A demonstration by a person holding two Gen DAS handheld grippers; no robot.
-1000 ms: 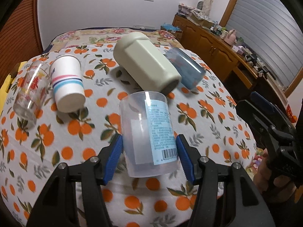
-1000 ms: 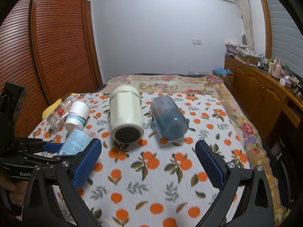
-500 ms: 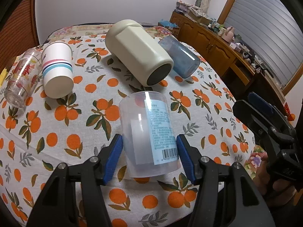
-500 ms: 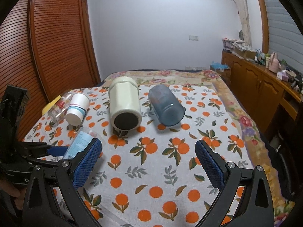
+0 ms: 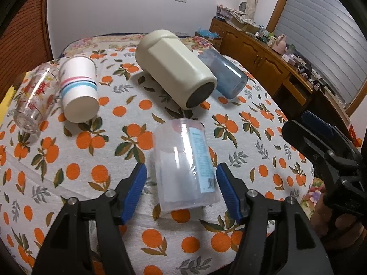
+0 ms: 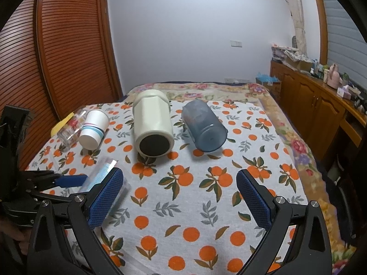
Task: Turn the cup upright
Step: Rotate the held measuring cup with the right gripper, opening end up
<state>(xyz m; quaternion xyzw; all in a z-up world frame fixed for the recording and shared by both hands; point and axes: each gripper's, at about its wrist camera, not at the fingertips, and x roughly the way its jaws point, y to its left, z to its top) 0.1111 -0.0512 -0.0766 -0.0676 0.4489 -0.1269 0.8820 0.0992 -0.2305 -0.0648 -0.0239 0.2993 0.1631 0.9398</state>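
Note:
A clear plastic cup (image 5: 183, 165) with a blue barcode label stands on the orange-print tablecloth (image 5: 96, 151), between the blue pads of my left gripper (image 5: 181, 181). The pads stand a little apart from its sides, so the gripper is open. In the right wrist view the cup (image 6: 103, 176) is partly hidden behind my right gripper's left finger (image 6: 105, 197). My right gripper (image 6: 180, 199) is wide open and empty above the cloth; it also shows at the right in the left wrist view (image 5: 321, 137).
Lying on their sides farther back are a cream jar (image 5: 174, 71), a blue tumbler (image 5: 224, 75), a striped paper cup (image 5: 79, 89) and a printed glass (image 5: 34, 98). A wooden sideboard (image 6: 321, 105) runs along the right; a slatted wardrobe (image 6: 68, 52) stands on the left.
The left gripper's pads have opened off the clear cup, which now stands on the cloth. Both views have shifted slightly; the right gripper stays open.

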